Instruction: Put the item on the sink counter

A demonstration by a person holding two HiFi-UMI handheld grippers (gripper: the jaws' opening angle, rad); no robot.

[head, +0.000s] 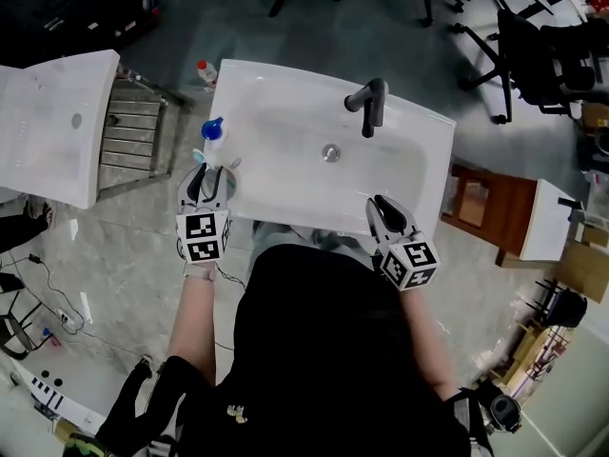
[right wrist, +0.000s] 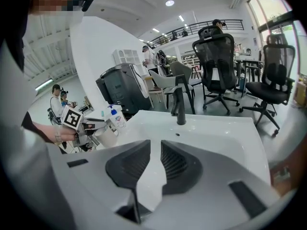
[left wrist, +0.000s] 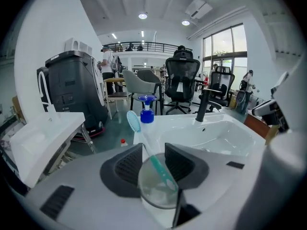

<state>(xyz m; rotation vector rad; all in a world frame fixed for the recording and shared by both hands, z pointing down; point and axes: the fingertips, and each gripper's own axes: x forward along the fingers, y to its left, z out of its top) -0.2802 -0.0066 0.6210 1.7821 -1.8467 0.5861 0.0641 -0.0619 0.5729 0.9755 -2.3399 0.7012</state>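
A clear cup [left wrist: 156,190] with a teal toothbrush [left wrist: 159,166] in it stands on the left counter of the white sink [head: 285,174]. My left gripper [left wrist: 154,150] is open, one jaw on each side of the cup, and the pads do not press it. In the head view the left gripper [head: 211,174] covers most of the cup. The right gripper view shows the cup [right wrist: 108,137] upright at the counter's left edge. My right gripper [head: 383,208] hovers over the sink's near right rim. Its jaws [right wrist: 155,147] stand a little apart with nothing between them.
A blue-capped pump bottle [head: 213,131] stands on the counter just beyond the cup. A black faucet [head: 371,103] rises at the back of the basin. A second white basin [head: 52,122] and a metal rack [head: 133,131] stand left, a wooden stool [head: 485,208] right, office chairs [head: 533,55] behind.
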